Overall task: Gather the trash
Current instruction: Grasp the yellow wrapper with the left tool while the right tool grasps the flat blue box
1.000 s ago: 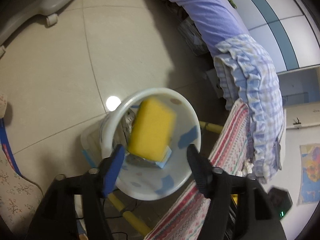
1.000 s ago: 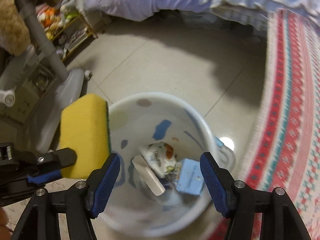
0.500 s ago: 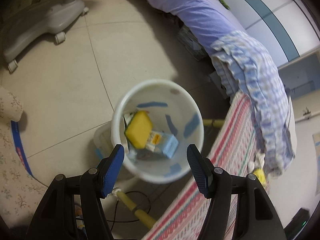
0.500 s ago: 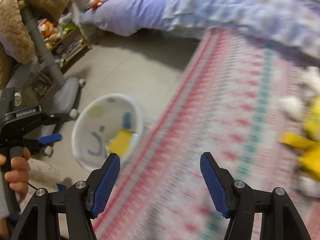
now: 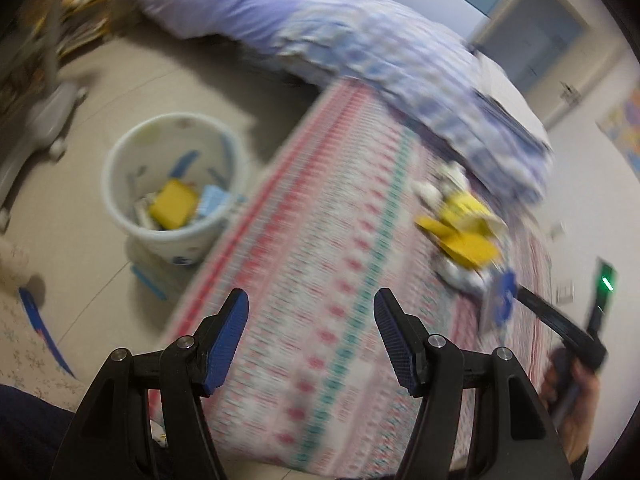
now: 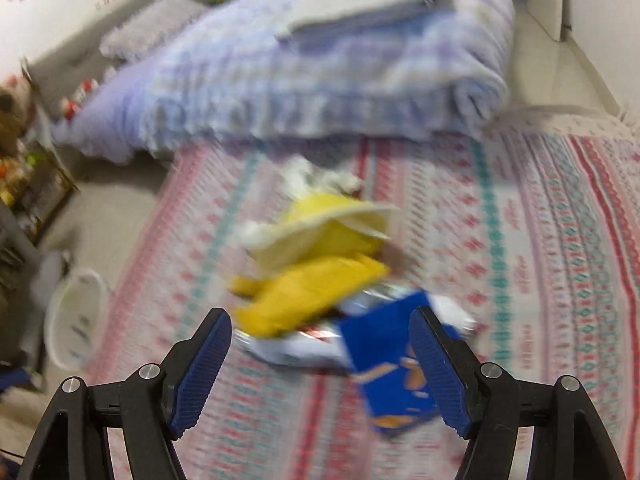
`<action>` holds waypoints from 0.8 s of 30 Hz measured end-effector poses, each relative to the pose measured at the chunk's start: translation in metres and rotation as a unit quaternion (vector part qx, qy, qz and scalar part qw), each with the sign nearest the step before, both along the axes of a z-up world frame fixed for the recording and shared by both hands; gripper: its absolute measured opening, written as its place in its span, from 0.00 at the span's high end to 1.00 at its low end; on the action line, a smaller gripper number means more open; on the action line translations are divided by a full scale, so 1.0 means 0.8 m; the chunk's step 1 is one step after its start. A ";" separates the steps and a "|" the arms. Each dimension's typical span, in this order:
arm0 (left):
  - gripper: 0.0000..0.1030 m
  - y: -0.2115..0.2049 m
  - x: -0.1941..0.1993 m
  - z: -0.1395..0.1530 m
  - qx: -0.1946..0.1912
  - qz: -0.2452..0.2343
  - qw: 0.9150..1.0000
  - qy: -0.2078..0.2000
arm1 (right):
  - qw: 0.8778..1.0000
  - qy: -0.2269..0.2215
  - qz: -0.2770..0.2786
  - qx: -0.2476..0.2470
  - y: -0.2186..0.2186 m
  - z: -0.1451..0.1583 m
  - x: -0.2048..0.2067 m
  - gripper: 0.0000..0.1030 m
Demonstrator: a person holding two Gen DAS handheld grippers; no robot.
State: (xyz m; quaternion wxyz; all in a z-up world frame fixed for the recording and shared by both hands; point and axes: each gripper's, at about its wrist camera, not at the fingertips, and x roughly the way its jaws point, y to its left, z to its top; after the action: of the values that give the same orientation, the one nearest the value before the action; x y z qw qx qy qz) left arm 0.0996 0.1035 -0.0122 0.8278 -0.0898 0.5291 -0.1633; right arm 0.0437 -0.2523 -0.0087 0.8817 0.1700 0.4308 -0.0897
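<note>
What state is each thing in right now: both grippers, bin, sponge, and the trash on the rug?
left gripper: open, empty, over the rug.
right gripper: open, empty, near the blue packet.
white bin: upright on the floor, partly filled.
yellow sponge: lying inside the bin.
blue packet: on the rug, not gripped.
yellow wrappers: piled on the rug.

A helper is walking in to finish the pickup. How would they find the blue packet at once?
Look at the patterned rug beside the bed. A litter pile lies on it; the blue packet sits at its near edge, just ahead of the open right gripper. It is the only blue piece beside the yellow wrappers.
</note>
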 end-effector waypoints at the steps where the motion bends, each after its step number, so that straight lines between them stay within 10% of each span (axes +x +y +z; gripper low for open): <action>1: 0.34 -0.022 -0.012 0.005 0.003 -0.015 1.000 -0.007 | 1.000 0.016 0.006 -0.004 -0.004 -0.013 0.002 0.24; 15: 0.34 -0.262 -0.001 0.002 0.118 -0.225 0.964 -0.075 | 0.986 0.145 0.066 -0.057 -0.022 -0.120 0.019 0.24; 20: 0.34 -0.300 0.009 -0.035 0.177 -0.266 0.942 -0.107 | 0.987 0.134 0.068 -0.051 -0.021 -0.106 0.013 0.79; 24: 0.34 -0.315 0.022 -0.052 0.170 -0.273 0.941 -0.100 | 0.989 0.126 0.060 -0.049 -0.028 -0.093 0.003 0.90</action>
State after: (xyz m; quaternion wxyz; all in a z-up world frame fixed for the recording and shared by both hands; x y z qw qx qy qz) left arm 0.1169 -0.1488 -0.0542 0.8030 0.2170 0.4675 -0.2993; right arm 0.0463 -0.2746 -0.0830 0.8314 0.0875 0.5430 -0.0790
